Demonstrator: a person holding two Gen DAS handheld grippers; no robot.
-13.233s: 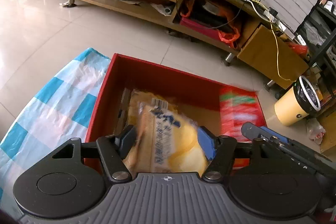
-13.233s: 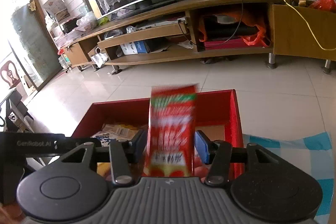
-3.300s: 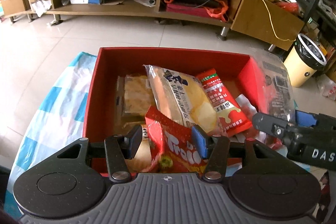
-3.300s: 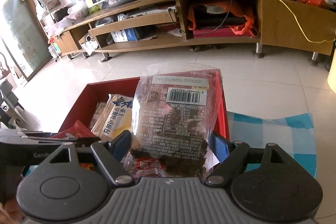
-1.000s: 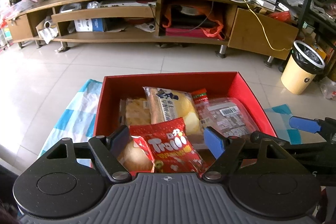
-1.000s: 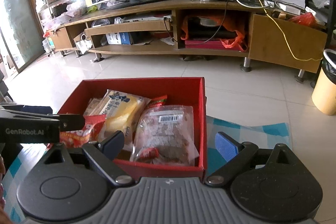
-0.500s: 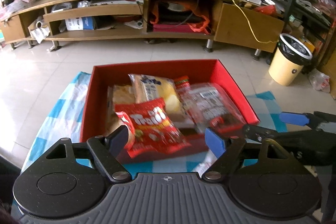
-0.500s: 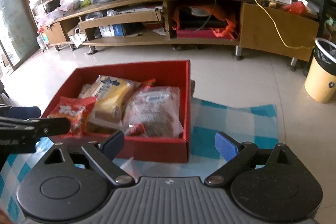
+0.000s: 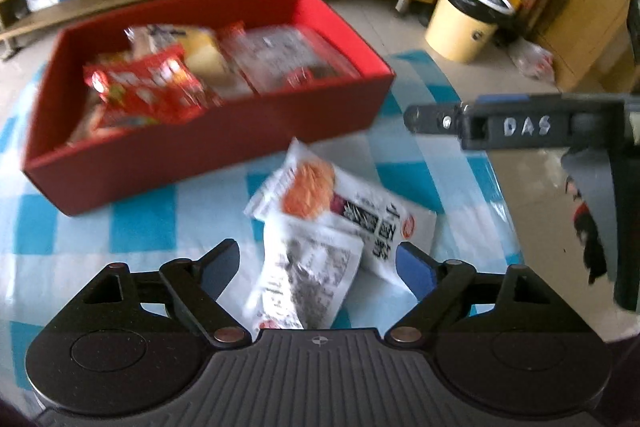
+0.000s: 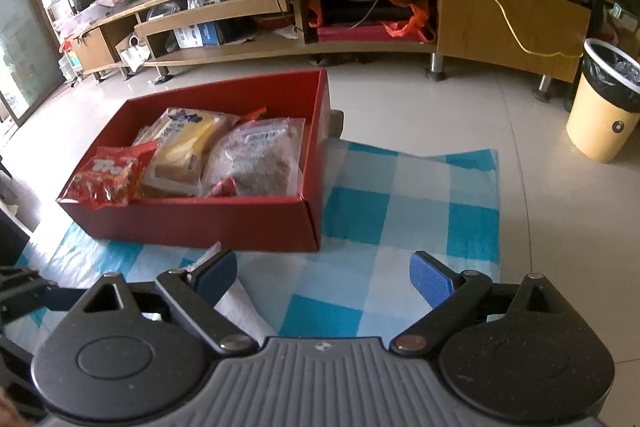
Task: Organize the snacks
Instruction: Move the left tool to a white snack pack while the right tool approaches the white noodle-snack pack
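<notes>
The left gripper [image 9: 318,265] hangs released, its jaws spread wide over two white snack packets [image 9: 332,227] lying on the checked cloth [image 9: 136,227] just beside the red box [image 9: 200,143], presumably to straddle one. The right gripper [image 10: 324,273] is likewise released and empty, clear of the already well-filled box, likely giving room
</notes>
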